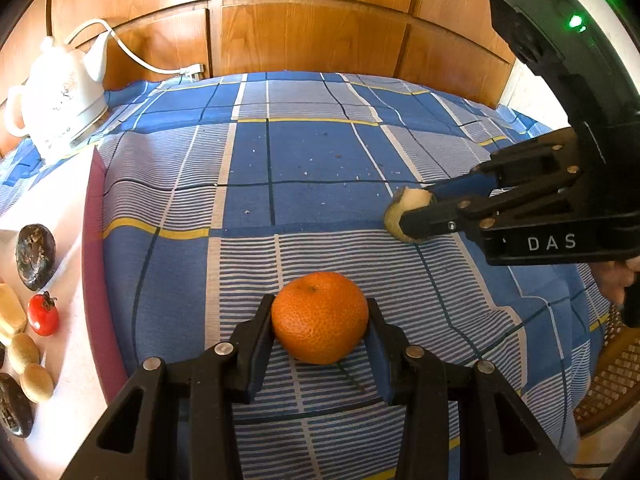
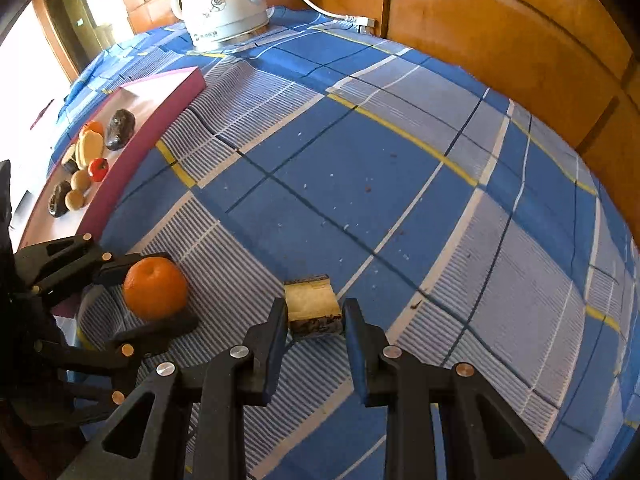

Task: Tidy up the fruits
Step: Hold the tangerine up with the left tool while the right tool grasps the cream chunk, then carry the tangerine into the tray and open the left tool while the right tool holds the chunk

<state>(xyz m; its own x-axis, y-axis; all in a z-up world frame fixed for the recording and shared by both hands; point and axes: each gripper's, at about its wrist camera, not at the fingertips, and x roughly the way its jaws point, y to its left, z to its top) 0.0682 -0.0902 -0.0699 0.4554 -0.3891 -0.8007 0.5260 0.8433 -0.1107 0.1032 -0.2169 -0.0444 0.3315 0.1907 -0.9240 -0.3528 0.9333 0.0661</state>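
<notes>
So the left gripper (image 1: pixel 320 320) has its two jaws squeezed onto an orange (image 1: pixel 320 317), one pad pressing each side of it, and the fruit sits low against the blue checked tablecloth (image 1: pixel 312 152) right under the fingertips. Off to the right of those jaws, well apart from the orange, the right gripper (image 2: pixel 314 314) comes in with its jaws closed onto a cut chunk of fruit (image 2: pixel 313 311), pale yellowish on the top face with a dark rough rind along the edge nearest the camera; both pads touch its sides and it rests on the cloth too. From the left wrist view that same chunk looks like a small pale lump pinched at the tip of the right fingers (image 1: pixel 424 222). A bit of a person's hand (image 1: pixel 614 280) shows behind the right tool. Out past the left jaw, well away to the side, there's a pink tray (image 1: pixel 94 240) with the sorted stuff on it: a small red tomato-looking fruit (image 1: pixel 43 315), a couple of dark wrinkly fruits (image 1: pixel 35 257), some tan round ones (image 1: pixel 37 382) and a pale yellow piece (image 1: pixel 10 312). Far ahead of both sets of jaws, a white electric kettle (image 2: pixel 224 4) stands at the back of the cloth by the wooden panel wall (image 1: pixel 312 28), its white cord (image 1: pixel 136 56) trailing off along it.
</notes>
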